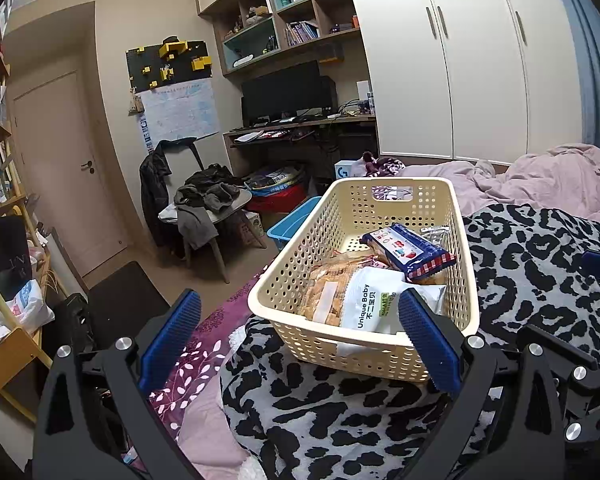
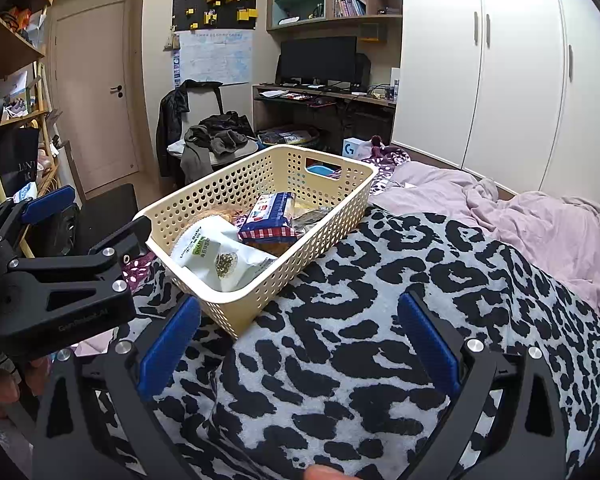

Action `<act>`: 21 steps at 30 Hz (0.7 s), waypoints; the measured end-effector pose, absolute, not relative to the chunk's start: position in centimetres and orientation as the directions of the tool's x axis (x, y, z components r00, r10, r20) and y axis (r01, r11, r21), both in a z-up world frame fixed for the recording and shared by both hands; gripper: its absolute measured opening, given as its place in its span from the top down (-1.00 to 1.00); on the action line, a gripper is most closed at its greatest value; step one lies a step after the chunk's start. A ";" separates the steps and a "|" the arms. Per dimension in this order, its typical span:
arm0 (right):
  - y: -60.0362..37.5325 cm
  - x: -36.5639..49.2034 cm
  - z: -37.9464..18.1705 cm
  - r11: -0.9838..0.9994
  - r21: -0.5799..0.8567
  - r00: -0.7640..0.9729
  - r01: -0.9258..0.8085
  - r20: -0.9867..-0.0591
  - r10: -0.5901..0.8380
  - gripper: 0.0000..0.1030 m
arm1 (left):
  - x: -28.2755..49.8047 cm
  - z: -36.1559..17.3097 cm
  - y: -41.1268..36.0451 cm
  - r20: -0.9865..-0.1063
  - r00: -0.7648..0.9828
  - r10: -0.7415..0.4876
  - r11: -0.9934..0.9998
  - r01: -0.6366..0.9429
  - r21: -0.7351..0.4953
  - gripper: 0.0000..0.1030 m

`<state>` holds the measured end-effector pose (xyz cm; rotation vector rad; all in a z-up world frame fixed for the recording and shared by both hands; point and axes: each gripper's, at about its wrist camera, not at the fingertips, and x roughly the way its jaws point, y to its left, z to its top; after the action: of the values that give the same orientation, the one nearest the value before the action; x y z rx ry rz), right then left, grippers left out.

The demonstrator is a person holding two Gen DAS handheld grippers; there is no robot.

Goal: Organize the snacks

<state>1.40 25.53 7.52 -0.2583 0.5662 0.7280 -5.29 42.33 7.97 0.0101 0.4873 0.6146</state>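
Note:
A cream perforated basket sits on a leopard-print blanket on the bed. Inside lie a blue snack packet, a white "Unique Baby" packet, a clear bag of biscuits and a small silvery packet. My left gripper is open in front of the basket's near end, one finger close to its corner; whether they touch is unclear. My right gripper is open over the bare blanket, to the right of the basket, holding nothing.
A rumpled pink duvet covers the bed's far right. Beyond the bed's edge stand a chair piled with clothes and a blue bin. A desk with a monitor, white wardrobes and a shelf unit line the walls.

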 end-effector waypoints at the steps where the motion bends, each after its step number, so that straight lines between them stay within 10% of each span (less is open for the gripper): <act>1: 25.5 1.4 7.5 0.724 -0.031 0.607 -0.689 -0.570 0.553 -0.91 | -5.3 8.0 42.3 -0.436 0.708 0.555 0.821 -0.551 0.151 -0.95; 21: 26.0 1.1 8.0 0.717 -0.054 0.614 -0.695 -0.563 0.553 -0.91 | -5.3 7.9 42.3 -0.437 0.710 0.553 0.823 -0.548 0.151 -0.95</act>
<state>1.06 25.99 8.03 -0.2798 0.5477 0.7305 -5.25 42.33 7.94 0.0106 0.4878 0.6110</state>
